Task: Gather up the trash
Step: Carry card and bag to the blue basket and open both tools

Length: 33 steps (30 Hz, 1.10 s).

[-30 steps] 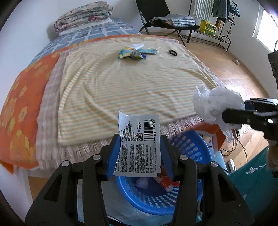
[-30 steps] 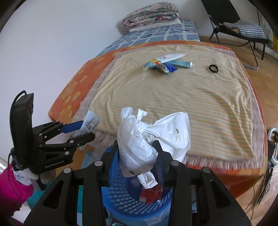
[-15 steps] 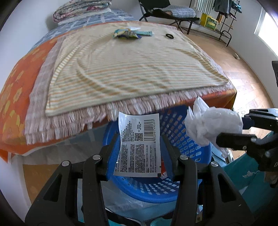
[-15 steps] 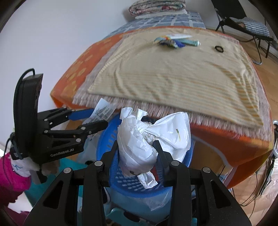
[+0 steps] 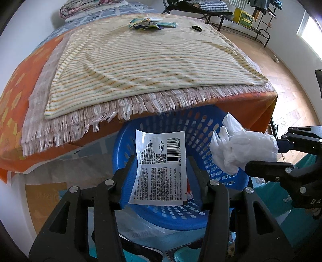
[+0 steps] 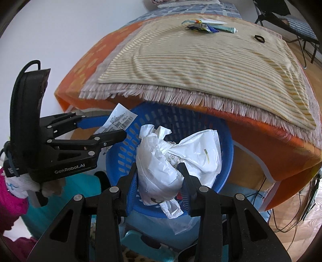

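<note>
My left gripper [image 5: 161, 161] is shut on a white printed wrapper [image 5: 161, 167] with a barcode, held over the blue perforated basket [image 5: 197, 129]. My right gripper [image 6: 159, 167] is shut on a crumpled white plastic bag [image 6: 173, 159], also over the basket [image 6: 179, 121]. The right gripper [image 5: 263, 153] with the bag [image 5: 241, 149] shows at the right of the left wrist view. The left gripper [image 6: 116, 129] with the wrapper [image 6: 119, 119] shows at the left of the right wrist view. Colourful wrappers and a tube [image 5: 149, 23] lie far back on the bed.
The bed with a striped fringed blanket [image 5: 153, 66] over an orange sheet [image 6: 277, 153] overhangs the basket's far rim. A black hair tie [image 5: 196, 28] lies on the blanket. A folded quilt [image 5: 86, 8] is at the bed's head. A chair and rack [image 5: 251, 18] stand on the wooden floor.
Both grippers have come down from bed height and moved over the blue basket, which now fills the lower middle of both views. Both still hold their trash.
</note>
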Each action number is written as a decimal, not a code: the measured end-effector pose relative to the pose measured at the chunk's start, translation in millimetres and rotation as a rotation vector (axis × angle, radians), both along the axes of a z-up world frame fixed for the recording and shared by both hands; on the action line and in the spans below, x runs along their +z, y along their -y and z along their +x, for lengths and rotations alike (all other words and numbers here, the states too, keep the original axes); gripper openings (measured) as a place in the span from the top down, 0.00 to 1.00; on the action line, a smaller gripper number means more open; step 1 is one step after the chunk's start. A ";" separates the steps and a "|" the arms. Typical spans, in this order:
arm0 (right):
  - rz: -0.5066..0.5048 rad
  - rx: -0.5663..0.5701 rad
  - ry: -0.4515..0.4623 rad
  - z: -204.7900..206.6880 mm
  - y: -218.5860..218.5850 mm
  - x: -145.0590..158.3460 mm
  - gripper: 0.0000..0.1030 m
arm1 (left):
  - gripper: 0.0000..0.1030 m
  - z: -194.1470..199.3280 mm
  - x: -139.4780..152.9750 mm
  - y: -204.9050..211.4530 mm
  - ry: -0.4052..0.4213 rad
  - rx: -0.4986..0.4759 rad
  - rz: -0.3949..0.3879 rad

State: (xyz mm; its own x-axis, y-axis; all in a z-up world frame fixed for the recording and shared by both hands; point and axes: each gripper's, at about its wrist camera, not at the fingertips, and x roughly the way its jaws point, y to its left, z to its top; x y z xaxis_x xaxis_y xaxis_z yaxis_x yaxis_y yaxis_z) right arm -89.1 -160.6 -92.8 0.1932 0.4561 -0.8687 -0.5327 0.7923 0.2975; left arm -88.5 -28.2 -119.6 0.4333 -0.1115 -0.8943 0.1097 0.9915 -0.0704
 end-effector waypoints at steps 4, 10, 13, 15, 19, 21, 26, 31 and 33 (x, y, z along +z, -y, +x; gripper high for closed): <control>-0.002 -0.006 0.000 0.3 -0.5 -0.2 0.63 | 0.49 0.8 0.6 0.2 0.005 0.002 0.001; -0.007 -0.017 -0.002 1.3 -1.1 -1.8 0.62 | 0.43 2.8 0.1 -0.5 0.002 0.009 -0.005; -0.003 -0.030 -0.016 2.9 0.6 -3.2 0.59 | 0.43 3.5 -0.7 -0.8 -0.001 0.013 -0.003; -0.002 -0.038 -0.020 4.4 1.9 -4.0 0.59 | 0.43 3.7 -0.7 -0.9 -0.002 0.015 -0.002; -0.004 -0.056 -0.025 6.3 4.1 -4.4 0.55 | 0.37 4.8 -0.5 -1.7 -0.001 0.024 -0.005; -0.003 -0.064 -0.026 6.9 4.9 -4.7 0.54 | 0.36 4.4 -0.2 -2.3 0.003 0.027 -0.006; -0.004 -0.081 -0.026 8.7 6.9 -4.7 0.54 | 0.34 4.9 -0.1 -2.0 0.000 0.029 -0.007; -0.002 -0.095 -0.024 11.1 8.2 -3.5 0.51 | 0.30 5.9 -0.2 -2.0 -0.003 0.030 -0.008; 0.000 -0.101 -0.020 12.0 9.4 -2.5 0.50 | 0.30 6.7 0.3 -2.1 -0.003 0.033 -0.011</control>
